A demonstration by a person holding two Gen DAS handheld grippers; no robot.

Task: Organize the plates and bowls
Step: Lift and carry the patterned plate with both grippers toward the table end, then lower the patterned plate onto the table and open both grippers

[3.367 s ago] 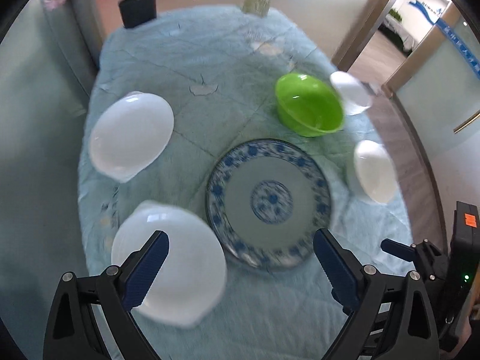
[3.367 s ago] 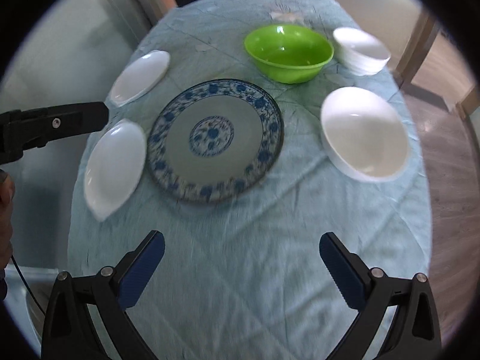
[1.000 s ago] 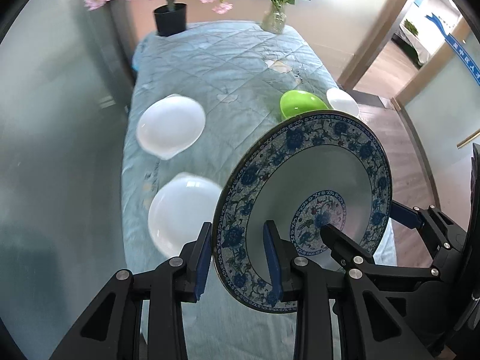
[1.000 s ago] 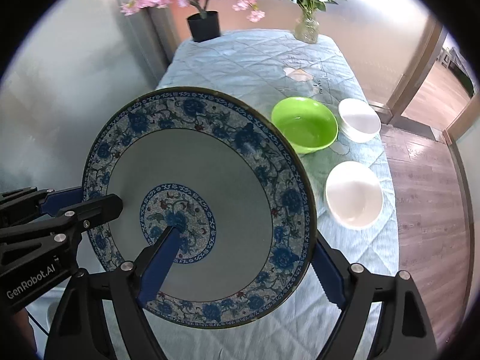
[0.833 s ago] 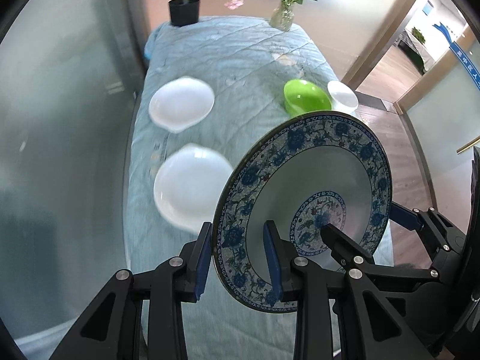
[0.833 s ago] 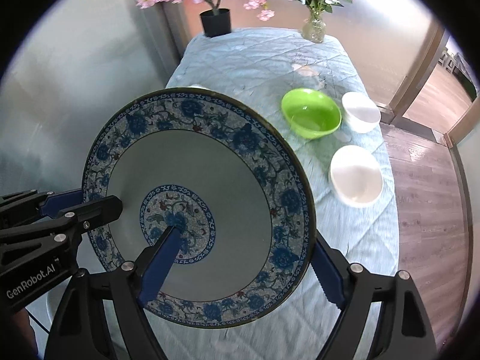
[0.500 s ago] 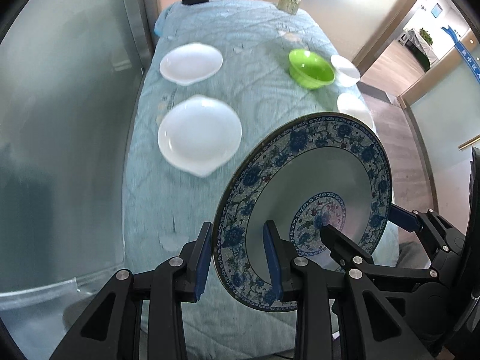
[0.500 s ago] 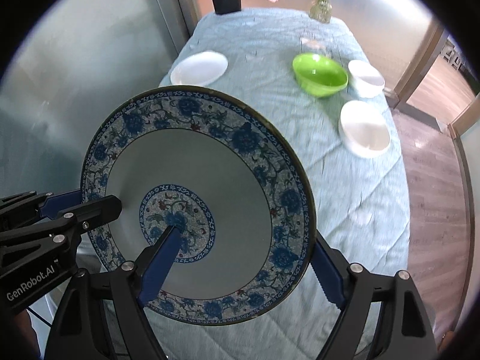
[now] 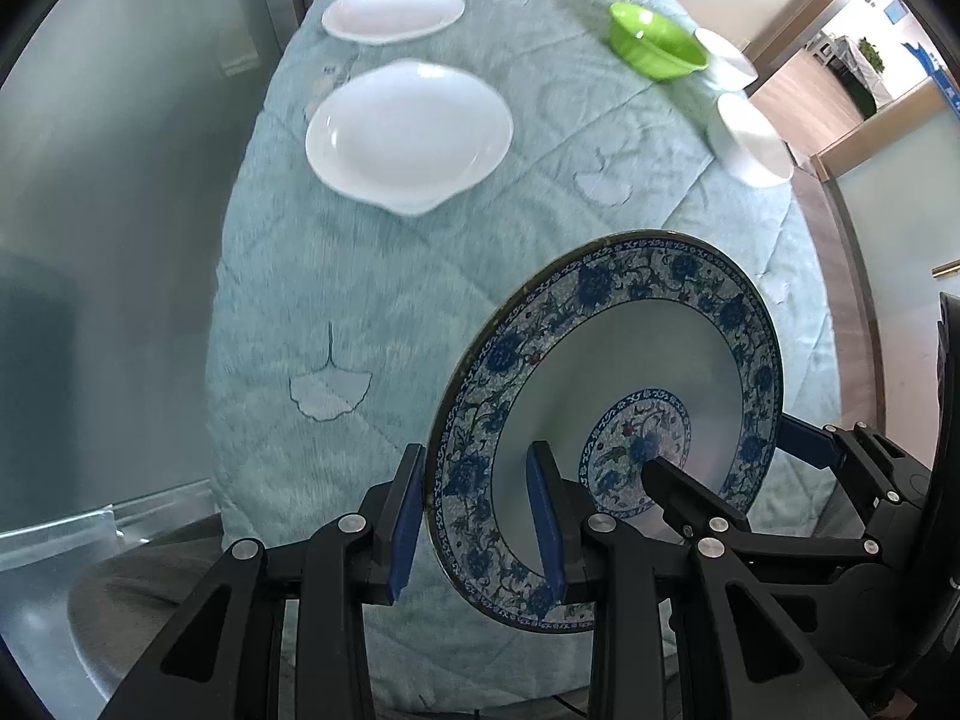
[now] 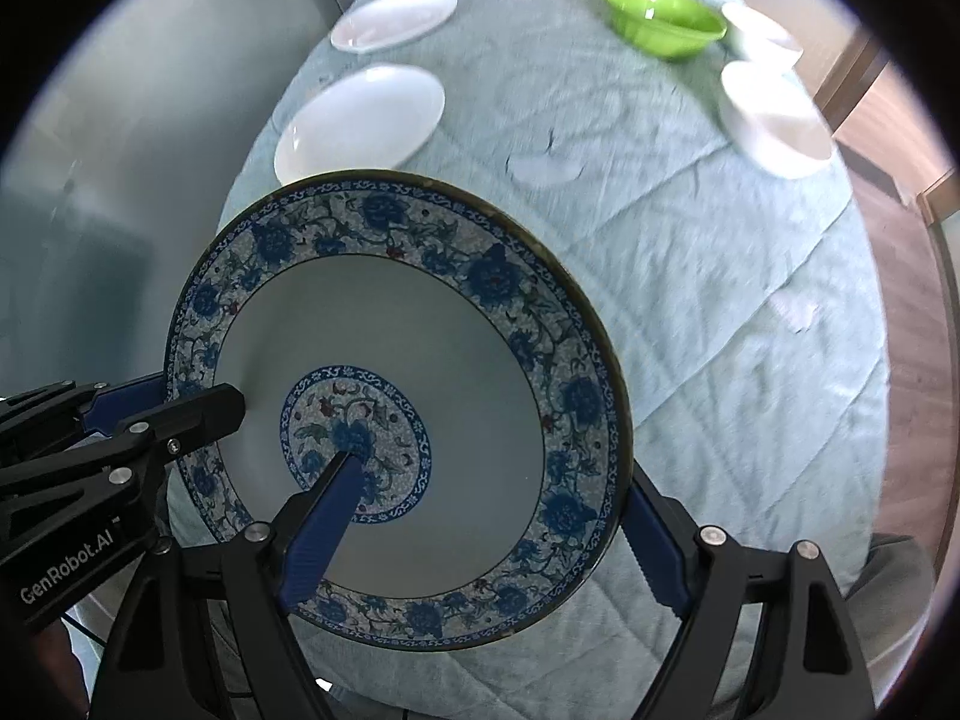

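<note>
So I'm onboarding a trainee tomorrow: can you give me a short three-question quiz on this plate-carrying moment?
1. True or false: the blue-patterned plate lies flat on the tablecloth.
2. Which dishes sit beside the green bowl? A) white bowls B) white plates
3. Fill in: the left gripper pinches the plate's ____.

Key: 1 false, both the left and right gripper hold it up; 2 A; 3 rim.
</note>
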